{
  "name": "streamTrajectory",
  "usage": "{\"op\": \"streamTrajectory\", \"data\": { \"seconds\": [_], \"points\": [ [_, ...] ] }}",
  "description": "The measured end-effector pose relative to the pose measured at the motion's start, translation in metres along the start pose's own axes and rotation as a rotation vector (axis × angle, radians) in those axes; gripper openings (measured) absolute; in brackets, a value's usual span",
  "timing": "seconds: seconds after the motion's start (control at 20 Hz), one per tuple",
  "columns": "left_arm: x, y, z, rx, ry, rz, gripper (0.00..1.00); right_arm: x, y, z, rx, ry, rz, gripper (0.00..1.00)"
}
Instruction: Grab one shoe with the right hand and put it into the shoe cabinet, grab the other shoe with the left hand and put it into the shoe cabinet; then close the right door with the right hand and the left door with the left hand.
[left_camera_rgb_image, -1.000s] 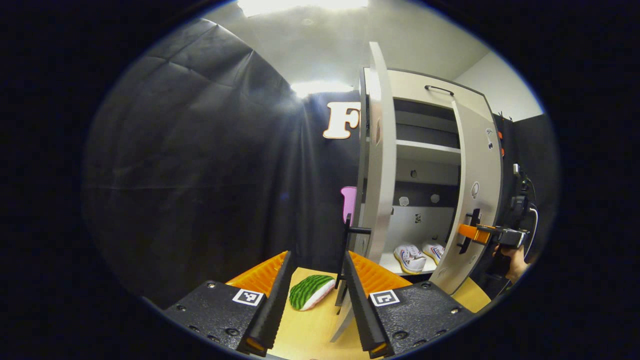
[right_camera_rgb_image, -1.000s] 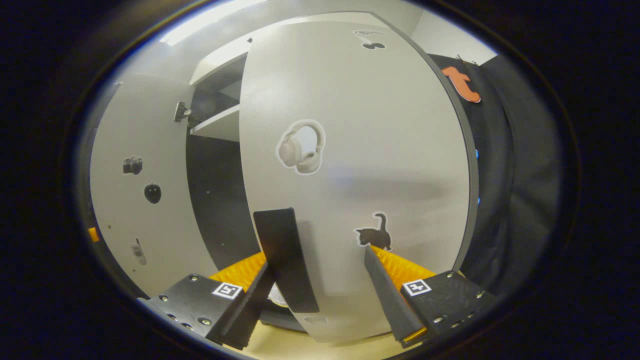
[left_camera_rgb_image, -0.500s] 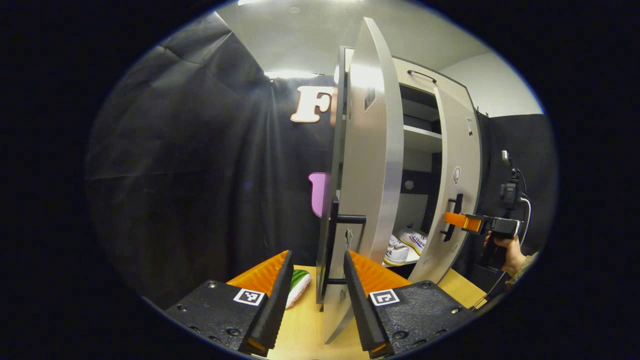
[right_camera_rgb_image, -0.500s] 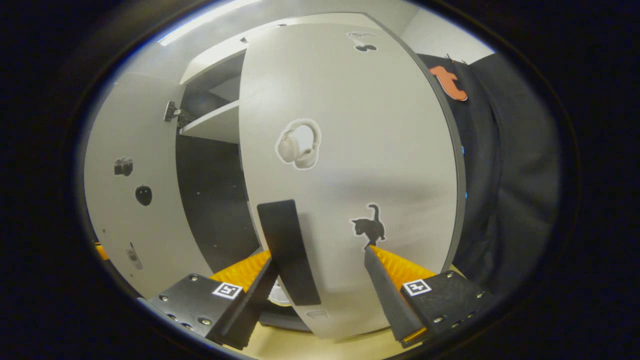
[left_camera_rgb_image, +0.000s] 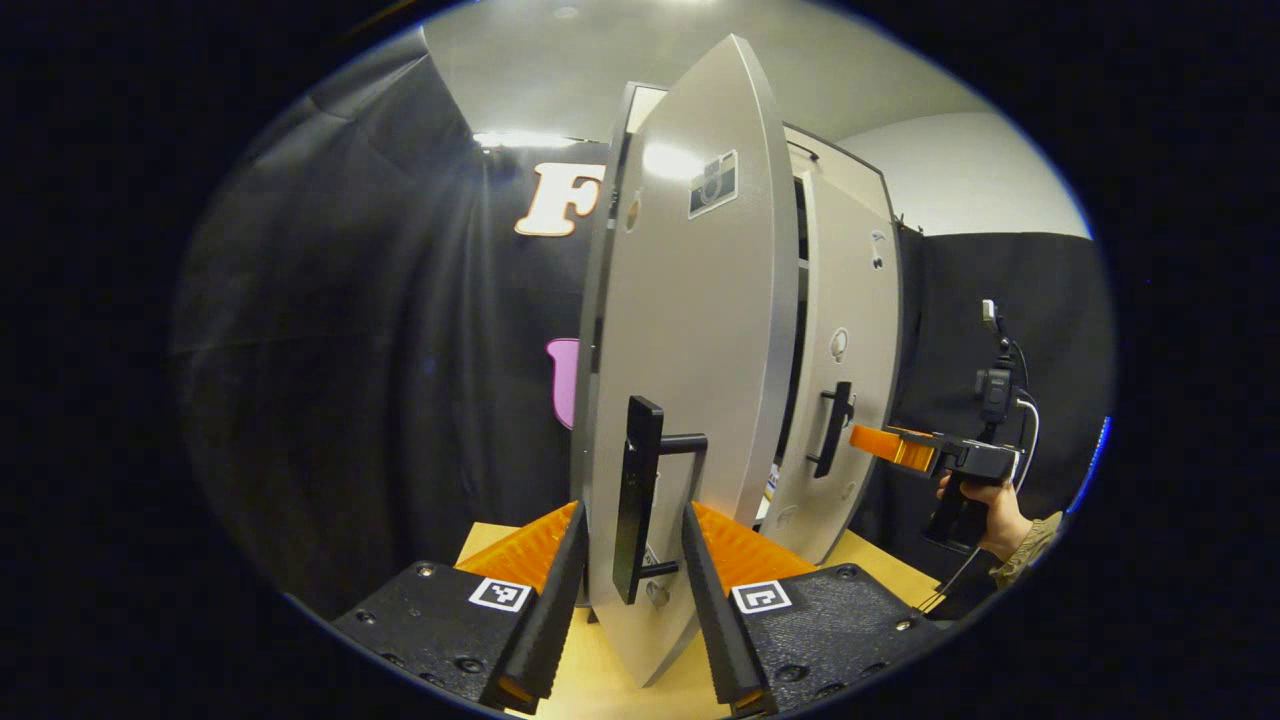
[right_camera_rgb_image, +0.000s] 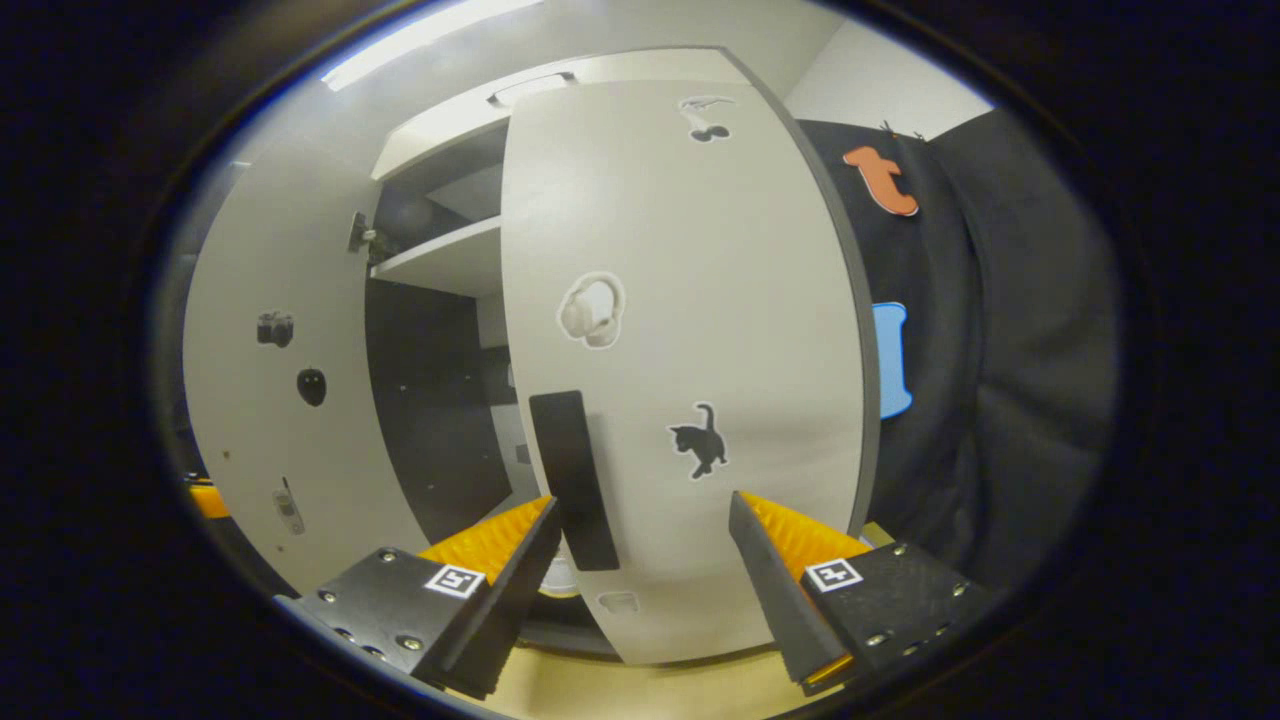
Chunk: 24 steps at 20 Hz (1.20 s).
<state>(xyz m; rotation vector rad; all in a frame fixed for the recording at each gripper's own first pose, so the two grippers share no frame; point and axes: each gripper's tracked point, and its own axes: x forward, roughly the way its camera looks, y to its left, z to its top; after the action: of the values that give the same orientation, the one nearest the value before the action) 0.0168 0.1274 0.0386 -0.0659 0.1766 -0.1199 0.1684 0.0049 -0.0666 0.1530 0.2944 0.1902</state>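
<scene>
Both doors swung well inward over the last second; closing step underway, neither shut yet. Left claw (left_camera_rgb_image: 628, 600) narrow around left door (left_camera_rgb_image: 690, 380) handle (left_camera_rgb_image: 637, 500), contact not clear. Right claw (right_camera_rgb_image: 640, 590) wide, against right door (right_camera_rgb_image: 690, 360). Shoes now hidden behind the doors, presumably on the shoe cabinet's (right_camera_rgb_image: 440, 255) bottom shelf. Gap remains between doors.

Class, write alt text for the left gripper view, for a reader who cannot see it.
The left gripper, open, straddles the black bar handle of a pale grey cabinet door swung partway shut. Behind it, a hand holds the right gripper at the other grey door.
</scene>
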Motion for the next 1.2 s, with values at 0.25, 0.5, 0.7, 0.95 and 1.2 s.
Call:
{"op": "streamTrajectory", "data": {
  "seconds": [0.25,0.5,0.7,0.95,1.2],
  "points": [
    [0.043,0.004,0.005,0.034,-0.014,-0.020,0.59,-0.032,-0.037,0.008,0.010,-0.016,-0.049,1.00],
    [0.087,-0.023,-0.003,-0.019,0.002,-0.107,0.59,-0.059,-0.084,0.006,0.031,-0.010,-0.125,1.00],
    [0.123,-0.039,-0.011,0.069,0.017,-0.118,0.62,-0.082,-0.127,0.007,0.038,-0.015,-0.197,1.00],
    [0.152,-0.054,-0.009,0.149,0.003,-0.100,0.64,-0.105,-0.180,0.008,0.072,-0.027,-0.291,1.00],
    [0.175,-0.061,-0.008,0.091,0.013,-0.100,0.59,-0.122,-0.218,0.008,0.084,-0.039,-0.359,1.00]
  ]
}}
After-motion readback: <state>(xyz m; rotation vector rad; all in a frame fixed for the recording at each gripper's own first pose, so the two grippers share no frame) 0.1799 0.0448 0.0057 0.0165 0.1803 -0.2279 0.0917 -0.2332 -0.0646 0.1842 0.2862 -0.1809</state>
